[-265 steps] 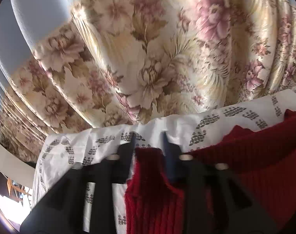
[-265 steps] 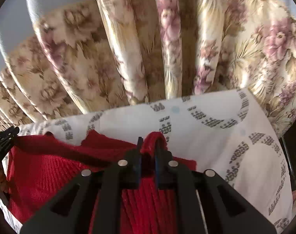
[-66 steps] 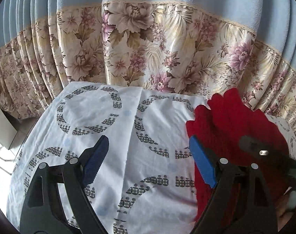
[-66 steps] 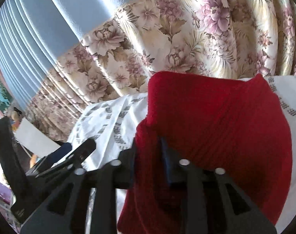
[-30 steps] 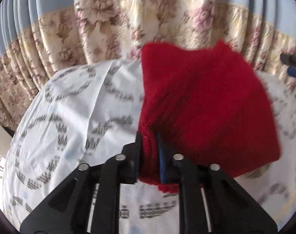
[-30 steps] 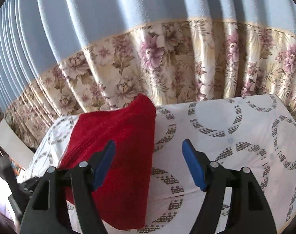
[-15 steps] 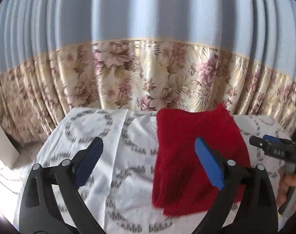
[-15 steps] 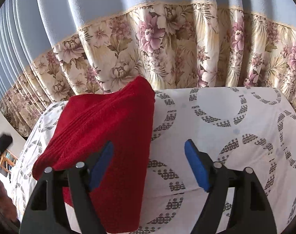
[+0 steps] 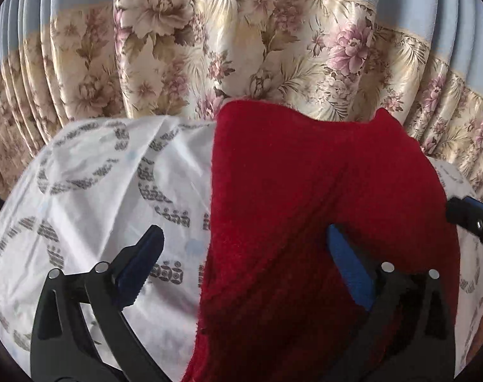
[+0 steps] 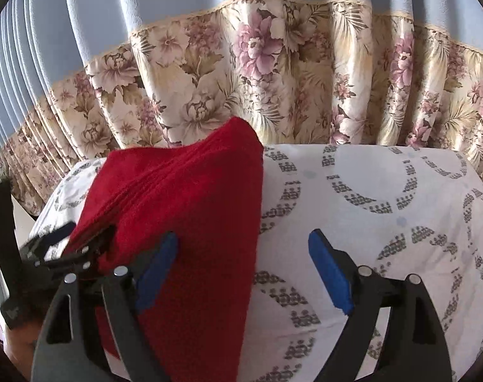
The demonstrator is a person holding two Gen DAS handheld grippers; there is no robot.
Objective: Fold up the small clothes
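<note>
A folded red knit garment [image 9: 305, 207] lies on a table with a white patterned cloth [image 9: 98, 184]. My left gripper [image 9: 241, 267] is open, close over the garment's near left edge, one finger over the cloth and the other over the knit. My right gripper [image 10: 241, 270] is open, low over the garment's [image 10: 184, 207] right edge, its left finger over the knit and its right finger over the cloth [image 10: 384, 197]. The left gripper also shows in the right wrist view [image 10: 69, 245], at the garment's left side.
A floral curtain with a blue upper part [image 9: 241, 47] hangs just behind the table's far edge. The right gripper's tip [image 9: 470, 216] shows at the right edge of the left wrist view. Bare cloth lies on both sides of the garment.
My left gripper has come down and forward, closer to the garment's left edge. My right gripper has stayed open and shifted slightly nearer. The garment lies still.
</note>
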